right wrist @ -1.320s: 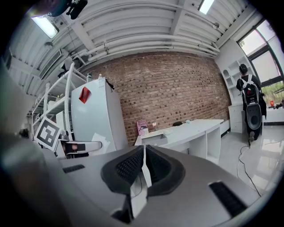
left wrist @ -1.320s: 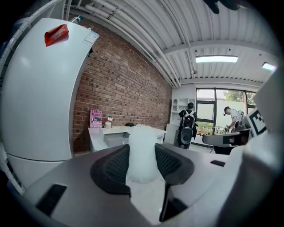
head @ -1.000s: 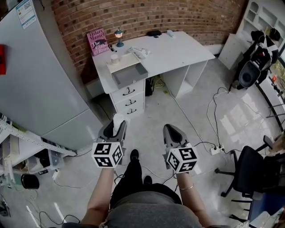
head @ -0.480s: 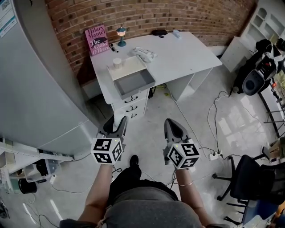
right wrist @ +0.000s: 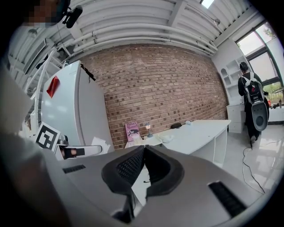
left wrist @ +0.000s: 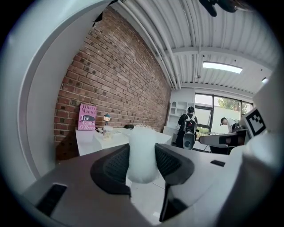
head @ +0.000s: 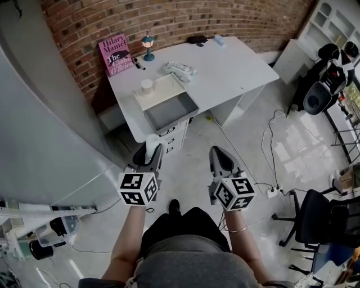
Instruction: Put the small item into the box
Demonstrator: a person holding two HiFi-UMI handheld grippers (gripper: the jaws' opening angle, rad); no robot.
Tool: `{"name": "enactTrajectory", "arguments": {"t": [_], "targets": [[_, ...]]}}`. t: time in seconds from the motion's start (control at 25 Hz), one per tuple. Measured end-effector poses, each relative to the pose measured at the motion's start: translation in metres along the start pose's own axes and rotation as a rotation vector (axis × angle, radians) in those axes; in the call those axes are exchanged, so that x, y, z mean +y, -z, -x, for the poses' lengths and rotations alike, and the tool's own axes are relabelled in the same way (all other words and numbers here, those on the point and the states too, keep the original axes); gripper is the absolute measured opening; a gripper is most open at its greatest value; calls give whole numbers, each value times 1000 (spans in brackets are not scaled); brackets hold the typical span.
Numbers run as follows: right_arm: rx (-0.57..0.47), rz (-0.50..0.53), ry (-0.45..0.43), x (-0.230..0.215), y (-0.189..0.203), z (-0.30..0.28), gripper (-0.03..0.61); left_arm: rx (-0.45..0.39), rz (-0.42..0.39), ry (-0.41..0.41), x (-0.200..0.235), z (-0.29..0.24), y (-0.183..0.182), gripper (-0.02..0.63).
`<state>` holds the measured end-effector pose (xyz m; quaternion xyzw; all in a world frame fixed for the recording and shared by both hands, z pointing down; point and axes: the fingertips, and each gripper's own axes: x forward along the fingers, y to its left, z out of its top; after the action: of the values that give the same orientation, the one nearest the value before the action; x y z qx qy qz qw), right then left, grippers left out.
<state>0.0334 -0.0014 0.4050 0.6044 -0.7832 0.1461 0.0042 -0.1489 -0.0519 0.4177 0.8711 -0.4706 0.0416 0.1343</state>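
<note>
The left gripper clamps the small white item upright between its pads, while the open box lies straight ahead of those fingertips, well apart, farther from the closed, empty right gripper.

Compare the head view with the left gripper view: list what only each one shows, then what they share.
Only the head view: the open drawer in the desk, the power strip on the floor and the person's forearms. Only the left gripper view: the ceiling light, the window with figures near it, and how the left gripper presses its pads on both sides of the white item. Both: the brick wall, the white desk, the pink book and the small lamp.
</note>
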Motion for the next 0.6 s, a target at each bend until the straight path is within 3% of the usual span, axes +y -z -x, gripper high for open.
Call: {"name": "enactTrajectory", "arguments": {"t": [0.6], "targets": [[-3,-3,-5,-4,-10,-37,-6,5,-41,2,19,-31,-18,183]]}}
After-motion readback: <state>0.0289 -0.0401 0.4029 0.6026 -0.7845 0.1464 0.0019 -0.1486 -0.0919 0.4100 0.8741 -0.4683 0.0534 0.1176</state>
